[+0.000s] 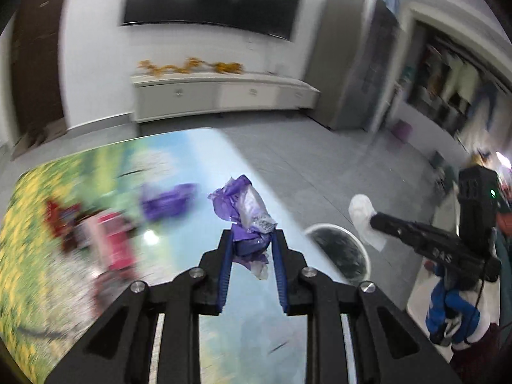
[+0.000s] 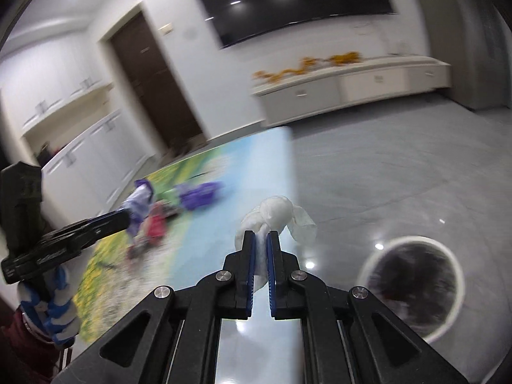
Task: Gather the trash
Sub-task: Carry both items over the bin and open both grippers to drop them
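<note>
The long worktop [image 1: 105, 166] with its printed meadow picture carries blurred purple and red litter [image 1: 128, 220] at ten o'clock. On the floor at four o'clock stands the round white-rimmed bin [image 2: 412, 291]. The left tongs [image 1: 251, 249] grip a crumpled purple foil wrapper [image 1: 246, 204]; the right tongs [image 2: 260, 252] pinch a white tissue wad [image 2: 275, 211]. Both loads look mid-carry; next, swing over the bin and release.

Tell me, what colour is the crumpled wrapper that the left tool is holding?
Purple, with a silvery part. The wrapper shows best in the left wrist view, pinched in the left tool.
</note>
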